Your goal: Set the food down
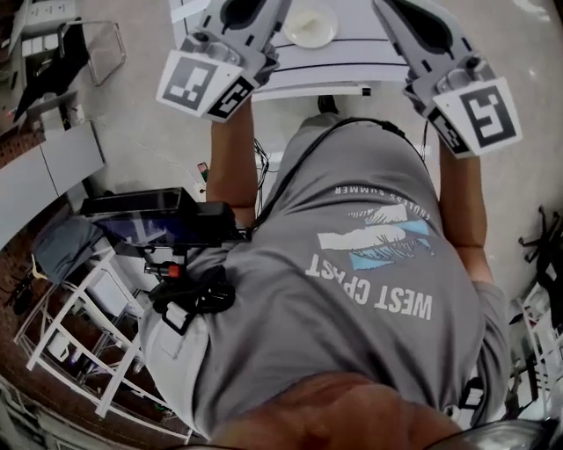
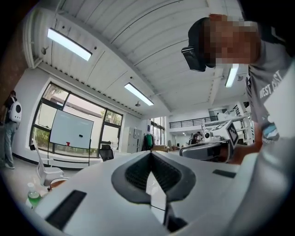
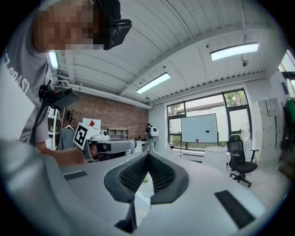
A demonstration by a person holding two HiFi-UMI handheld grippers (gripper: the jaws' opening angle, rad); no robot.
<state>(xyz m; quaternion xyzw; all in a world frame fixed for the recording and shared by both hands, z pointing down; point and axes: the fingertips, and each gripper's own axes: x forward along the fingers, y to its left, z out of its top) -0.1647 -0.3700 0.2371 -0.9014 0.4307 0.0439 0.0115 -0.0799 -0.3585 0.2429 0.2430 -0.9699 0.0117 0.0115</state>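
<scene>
A: Jaws first. How do they stand?

B: Pressed together on both. The left gripper (image 2: 150, 155) has its tips meeting, with only a diamond-shaped gap behind them and nothing in that gap. The right gripper (image 3: 147, 156) is the same, tips touching and nothing pinched.

A: And where are they held?

B: Both are raised in front of the person's chest, side by side but well apart. The head view looks down on a grey T-shirt (image 1: 352, 264) with the two marker cubes at its upper edge, one on the left (image 1: 207, 83) and one on the right (image 1: 479, 112).

A: Where is the food?

B: I cannot tell for certain. A white plate (image 1: 308, 25) sits on the white table (image 1: 352, 54) beyond the grippers, between them in the head view. It is too small to show what lies on it.

A: Anything else around?

B: A whiteboard (image 2: 71, 131) by the windows, an office chair (image 3: 240, 160), and a brick wall (image 3: 110, 115).
</scene>
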